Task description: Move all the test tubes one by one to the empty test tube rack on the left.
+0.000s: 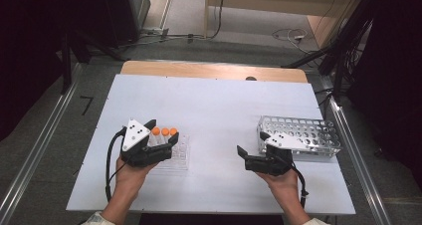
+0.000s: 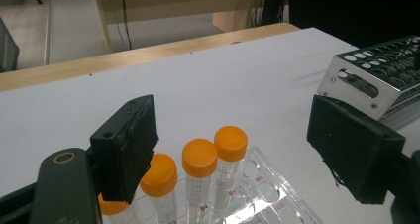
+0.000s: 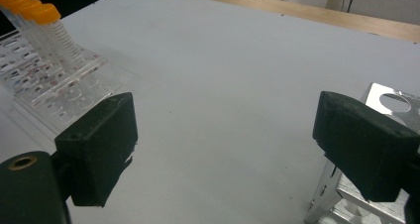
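Note:
Several clear tubes with orange caps [image 1: 164, 131] stand in a row in a clear plastic rack [image 1: 180, 158] at the table's left. My left gripper [image 1: 162, 132] hovers over that rack, jaws wide open. In the left gripper view the caps [image 2: 199, 157] sit low between the two pads [image 2: 126, 152] without touching them, though one cap is partly hidden behind the left pad. My right gripper [image 1: 253, 144] is open at the table's right, beside a perforated metal rack [image 1: 303, 135], with only bare table between its pads [image 3: 99, 149]. The tubes [image 3: 37, 13] also show in the right gripper view at far left.
The white table top [image 1: 214, 105] has a wooden strip [image 1: 214, 70] along its far edge. The metal rack [image 2: 376, 70] has many vacant holes and stands near the right edge. Cables and dark stands lie on the floor beyond.

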The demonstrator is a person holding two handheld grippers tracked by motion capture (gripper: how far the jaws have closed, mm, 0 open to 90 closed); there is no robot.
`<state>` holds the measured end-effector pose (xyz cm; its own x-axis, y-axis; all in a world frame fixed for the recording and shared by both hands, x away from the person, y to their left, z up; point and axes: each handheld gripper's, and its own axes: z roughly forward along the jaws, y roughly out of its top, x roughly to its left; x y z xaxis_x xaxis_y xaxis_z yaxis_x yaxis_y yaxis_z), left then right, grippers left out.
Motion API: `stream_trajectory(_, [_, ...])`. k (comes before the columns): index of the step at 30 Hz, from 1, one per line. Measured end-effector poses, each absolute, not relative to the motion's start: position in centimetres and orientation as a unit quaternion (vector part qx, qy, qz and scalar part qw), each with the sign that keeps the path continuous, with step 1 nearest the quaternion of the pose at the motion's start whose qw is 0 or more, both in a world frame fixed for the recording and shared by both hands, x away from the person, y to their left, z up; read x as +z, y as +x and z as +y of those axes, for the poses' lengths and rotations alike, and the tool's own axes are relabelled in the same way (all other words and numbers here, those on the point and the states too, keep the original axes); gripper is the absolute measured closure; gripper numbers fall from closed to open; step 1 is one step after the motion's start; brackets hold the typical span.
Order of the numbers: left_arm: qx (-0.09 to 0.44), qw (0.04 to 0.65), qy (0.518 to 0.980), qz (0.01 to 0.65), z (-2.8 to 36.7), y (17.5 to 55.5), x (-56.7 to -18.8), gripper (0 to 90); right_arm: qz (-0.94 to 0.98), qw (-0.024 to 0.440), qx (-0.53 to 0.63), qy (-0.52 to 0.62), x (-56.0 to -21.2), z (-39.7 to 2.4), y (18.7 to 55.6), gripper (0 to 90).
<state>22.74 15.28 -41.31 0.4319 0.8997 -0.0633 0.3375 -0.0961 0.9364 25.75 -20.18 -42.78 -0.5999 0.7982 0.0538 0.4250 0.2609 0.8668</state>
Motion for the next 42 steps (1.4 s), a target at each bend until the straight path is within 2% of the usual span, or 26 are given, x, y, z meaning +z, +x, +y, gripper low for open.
stream_trajectory(27, [0.287,0.495,0.671,0.472,16.8,21.8,-41.5,17.2,0.757,0.217,0.456,0.415,-42.6,-22.4,25.6,8.7])
stream_trajectory(42, [0.299,0.494,0.657,0.485,18.9,20.4,-41.4,17.1,0.746,0.23,0.456,0.428,-42.3,-24.4,25.2,8.7])
